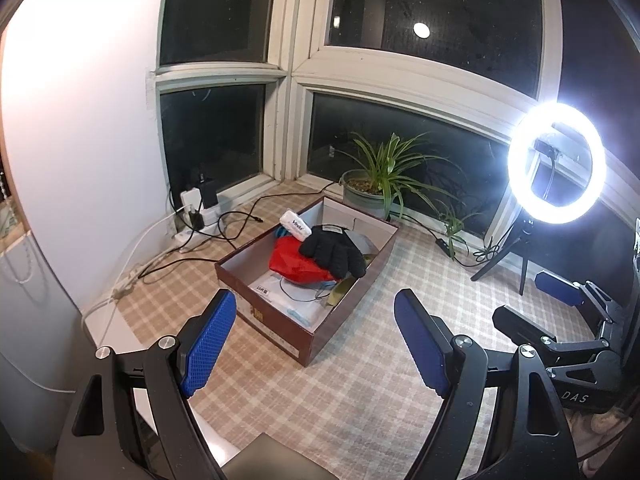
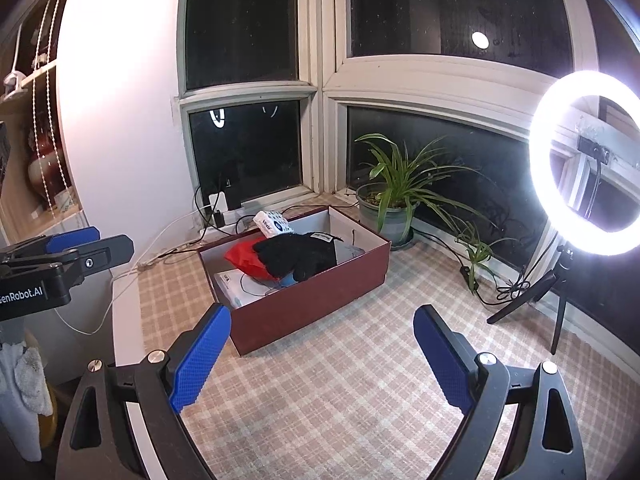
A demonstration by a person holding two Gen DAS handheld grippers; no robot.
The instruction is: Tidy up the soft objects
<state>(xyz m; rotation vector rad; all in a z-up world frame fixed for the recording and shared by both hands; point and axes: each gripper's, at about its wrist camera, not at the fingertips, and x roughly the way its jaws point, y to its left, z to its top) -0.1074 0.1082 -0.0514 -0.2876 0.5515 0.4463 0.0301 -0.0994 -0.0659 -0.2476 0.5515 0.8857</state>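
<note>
Both my claws, left (image 1: 316,336) and right (image 2: 322,354), are spread wide and empty; the box (image 2: 320,296) of soft things sits just ahead.

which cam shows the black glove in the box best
The left wrist view. There the black glove lies spread over the red item with its fingers distinct, seen from above into the box. In the right wrist view the black glove sits lower behind the box wall, its fingers merging into one dark mass.
</note>
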